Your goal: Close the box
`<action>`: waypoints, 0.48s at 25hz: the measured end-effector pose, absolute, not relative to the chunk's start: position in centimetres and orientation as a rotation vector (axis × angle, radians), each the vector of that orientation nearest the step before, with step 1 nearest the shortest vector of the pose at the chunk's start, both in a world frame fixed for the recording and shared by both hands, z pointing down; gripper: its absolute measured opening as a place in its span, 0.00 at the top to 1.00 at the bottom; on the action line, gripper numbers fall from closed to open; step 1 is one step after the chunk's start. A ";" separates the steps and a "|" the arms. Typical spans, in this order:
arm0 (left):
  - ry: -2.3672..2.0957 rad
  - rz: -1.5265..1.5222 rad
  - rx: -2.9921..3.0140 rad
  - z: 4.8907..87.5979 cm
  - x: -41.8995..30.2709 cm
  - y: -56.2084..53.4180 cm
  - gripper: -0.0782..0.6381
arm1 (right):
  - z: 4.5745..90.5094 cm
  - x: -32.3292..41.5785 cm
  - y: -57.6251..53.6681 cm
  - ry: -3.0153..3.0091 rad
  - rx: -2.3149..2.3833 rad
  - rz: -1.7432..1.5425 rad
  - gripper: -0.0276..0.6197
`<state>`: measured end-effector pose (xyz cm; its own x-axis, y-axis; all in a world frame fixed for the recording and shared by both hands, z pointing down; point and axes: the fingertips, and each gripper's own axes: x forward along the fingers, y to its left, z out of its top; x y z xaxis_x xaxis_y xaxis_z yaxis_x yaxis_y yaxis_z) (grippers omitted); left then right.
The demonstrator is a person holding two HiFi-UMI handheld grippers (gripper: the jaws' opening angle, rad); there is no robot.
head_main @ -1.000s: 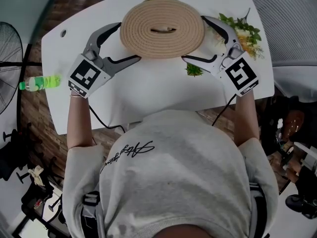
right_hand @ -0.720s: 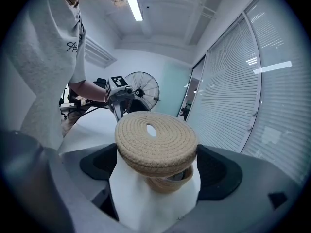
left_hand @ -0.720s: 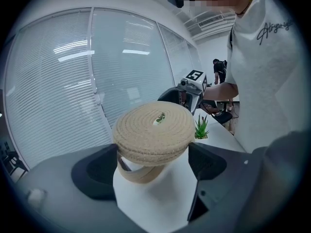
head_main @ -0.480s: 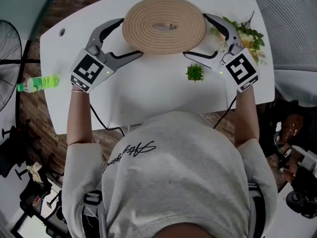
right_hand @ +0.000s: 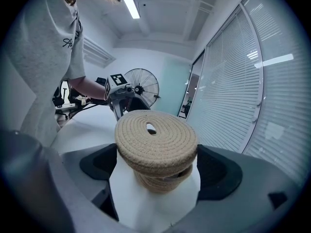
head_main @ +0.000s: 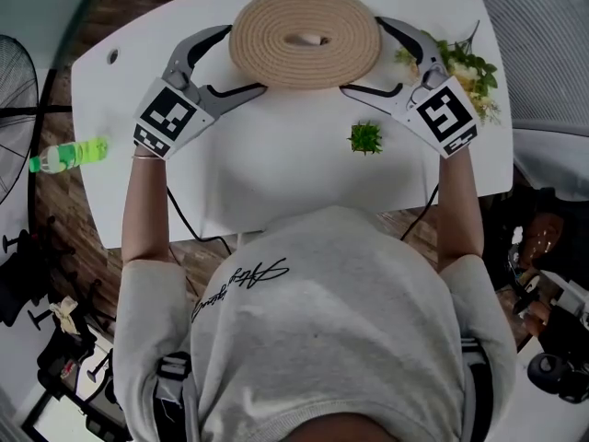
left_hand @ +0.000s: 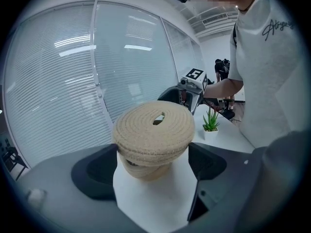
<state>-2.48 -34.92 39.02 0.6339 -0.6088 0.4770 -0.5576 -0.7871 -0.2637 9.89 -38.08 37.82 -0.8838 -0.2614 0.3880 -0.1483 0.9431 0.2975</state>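
A round woven rope lid [head_main: 305, 37] with a slot in its middle hangs over the far middle of the white table [head_main: 276, 178]. My left gripper [head_main: 245, 58] clamps its left rim and my right gripper [head_main: 363, 53] clamps its right rim, jaws spread wide. In the left gripper view the lid [left_hand: 153, 130] sits just on top of the rope box [left_hand: 145, 167], with a dark gap left under its left edge. In the right gripper view the lid [right_hand: 156, 144] covers the box [right_hand: 162, 179], and a small gap shows at the right.
A small potted plant [head_main: 365, 137] stands near my right gripper. A bunch of flowers [head_main: 465, 63] lies at the table's right end. A green bottle [head_main: 66, 155] sits at the left edge. A floor fan [head_main: 14, 72] stands left of the table.
Both grippers have carried the lid a little farther away and lowered it. The gap between lid and box has shrunk to a sliver.
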 end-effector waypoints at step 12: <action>0.993 -0.903 -2.768 40.7 -3.3 -36.4 0.27 | 39.7 9.1 -39.7 -2.640 0.286 -0.336 0.16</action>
